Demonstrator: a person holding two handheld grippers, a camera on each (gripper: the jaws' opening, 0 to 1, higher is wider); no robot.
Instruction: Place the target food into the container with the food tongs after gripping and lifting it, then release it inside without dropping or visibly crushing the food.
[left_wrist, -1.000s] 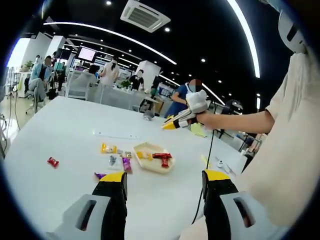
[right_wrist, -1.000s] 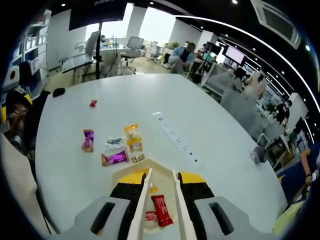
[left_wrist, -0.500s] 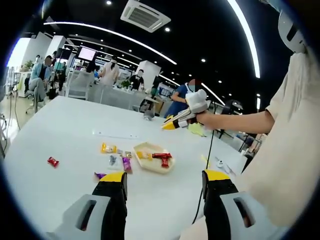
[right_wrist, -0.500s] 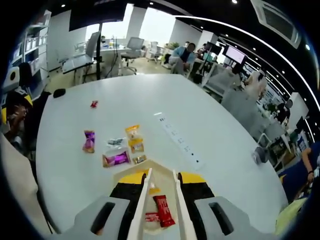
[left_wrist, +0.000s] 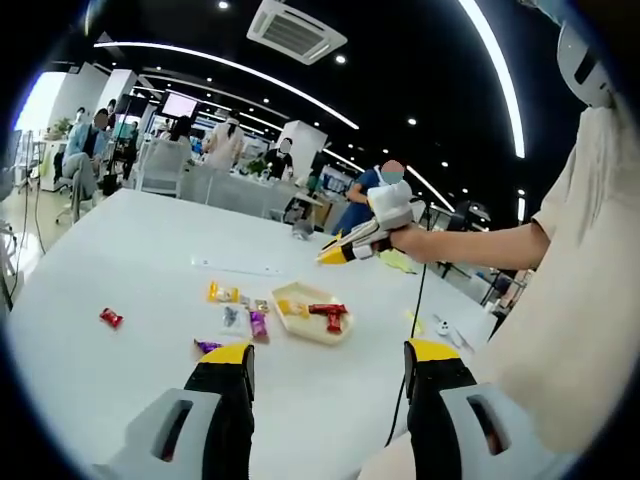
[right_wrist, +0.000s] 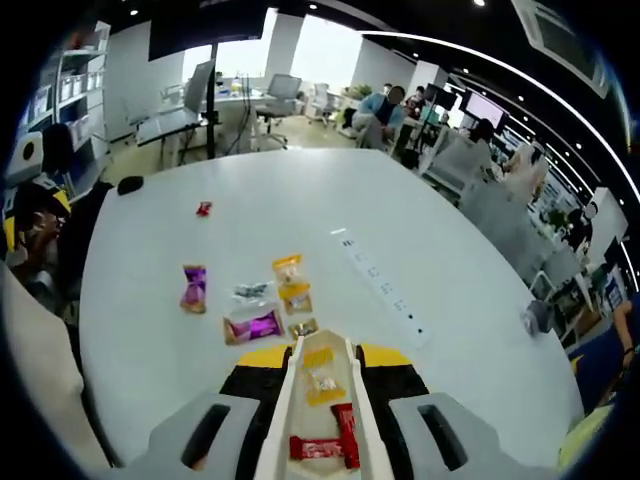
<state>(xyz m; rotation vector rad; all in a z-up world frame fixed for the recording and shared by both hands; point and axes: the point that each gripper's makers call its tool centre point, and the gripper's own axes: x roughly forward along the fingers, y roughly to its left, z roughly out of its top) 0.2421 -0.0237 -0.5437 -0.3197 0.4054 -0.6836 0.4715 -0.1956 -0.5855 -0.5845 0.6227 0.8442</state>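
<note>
A cream container (left_wrist: 312, 326) sits mid-table holding red packets (left_wrist: 328, 313) and a yellow packet (left_wrist: 290, 308). Above its far right side a hand holds my right gripper (left_wrist: 345, 247), pointing left. In the right gripper view that gripper (right_wrist: 325, 358) is shut on white food tongs (right_wrist: 285, 400), whose arms stand apart with nothing between their tips. Directly below them lies the container (right_wrist: 322, 412) with a yellow packet (right_wrist: 322, 382) and red packets (right_wrist: 345, 445). My left gripper (left_wrist: 330, 355) stands open near the table's front edge, well short of the container.
Loose snacks lie left of the container: a magenta packet (right_wrist: 255, 325), a purple one (right_wrist: 193, 288), two yellow ones (right_wrist: 288, 268), a grey one (right_wrist: 250, 291), and a red candy (right_wrist: 204, 208) further off. A white power strip (right_wrist: 385, 290) lies to the right. People sit beyond the table.
The right gripper's view has pulled back, so more of the container and its packets shows between the tongs. The left view has shifted slightly. The snacks have not moved.
</note>
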